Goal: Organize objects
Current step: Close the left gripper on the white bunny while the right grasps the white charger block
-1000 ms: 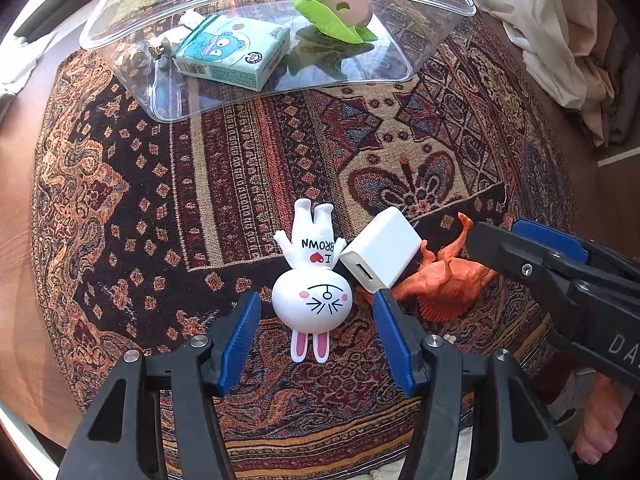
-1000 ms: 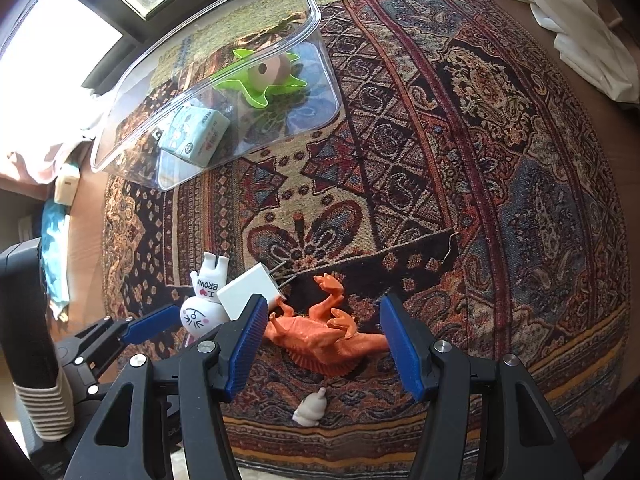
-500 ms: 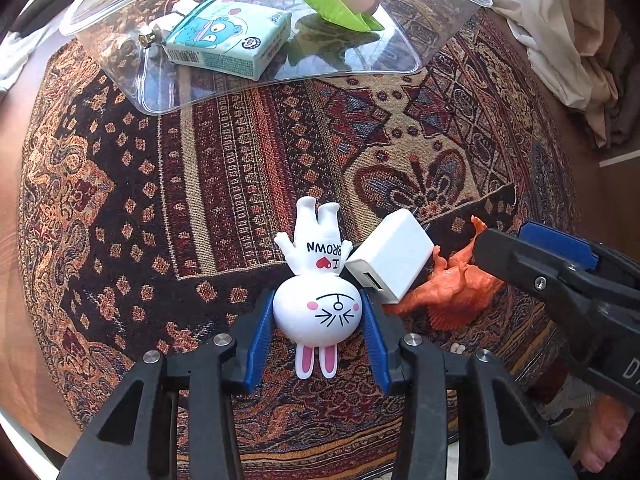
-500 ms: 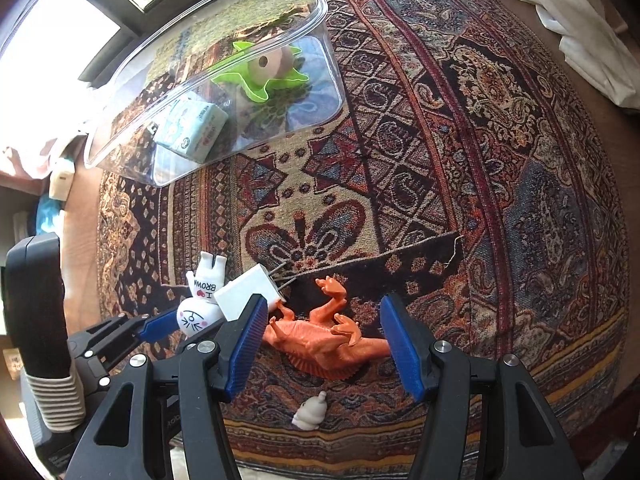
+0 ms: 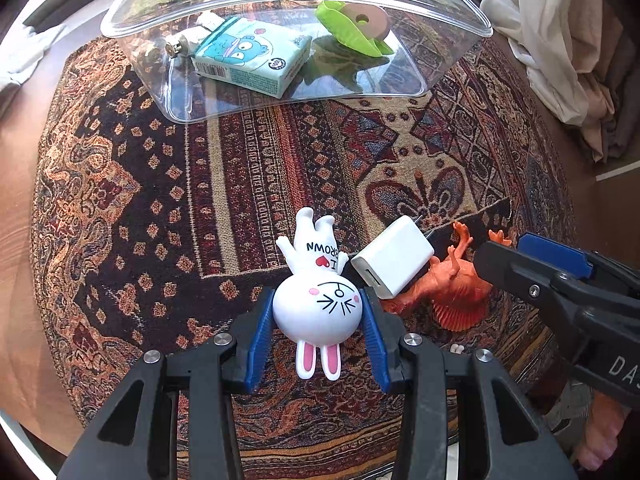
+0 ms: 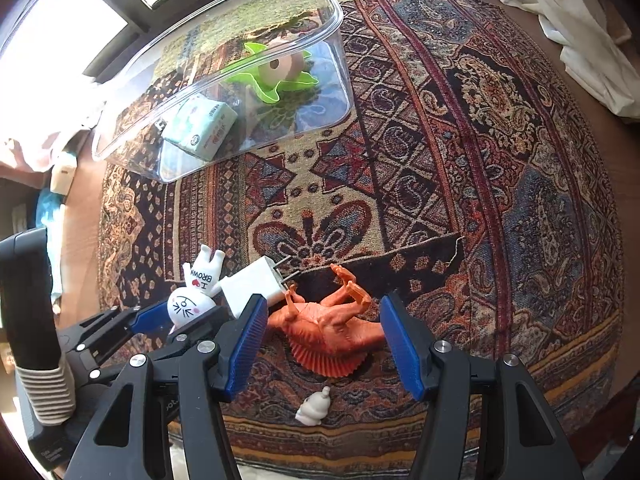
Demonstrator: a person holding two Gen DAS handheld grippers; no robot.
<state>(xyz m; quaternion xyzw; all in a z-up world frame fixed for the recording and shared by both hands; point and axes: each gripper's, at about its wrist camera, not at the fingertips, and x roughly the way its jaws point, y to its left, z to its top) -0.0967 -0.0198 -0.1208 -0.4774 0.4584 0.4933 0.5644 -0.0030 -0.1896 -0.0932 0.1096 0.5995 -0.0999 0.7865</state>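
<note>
A white bunny figure (image 5: pixel 318 308) marked "I BROWN" lies on the patterned rug. My left gripper (image 5: pixel 318 314) is shut on the bunny's round head; it also shows in the right wrist view (image 6: pixel 184 312). A white charger plug (image 5: pixel 394 262) rests against the bunny and on an orange dinosaur toy (image 6: pixel 332 326). My right gripper (image 6: pixel 322 338) is open, its blue pads on either side of the dinosaur, not touching it. A clear plastic bin (image 5: pixel 400 80) at the far side holds a teal box (image 5: pixel 252 58), a green and tan toy (image 5: pixel 356 26) and a small metal-capped item (image 5: pixel 176 46).
A small white figurine (image 6: pixel 314 406) lies on the rug (image 6: pixel 440 160) just below the dinosaur. Crumpled white cloth (image 5: pixel 560 40) lies at the far right beyond the rug. Wooden floor (image 5: pixel 16 240) borders the rug on the left.
My left gripper moved forward around the bunny's head and closed on it. My right gripper stayed open around the dinosaur.
</note>
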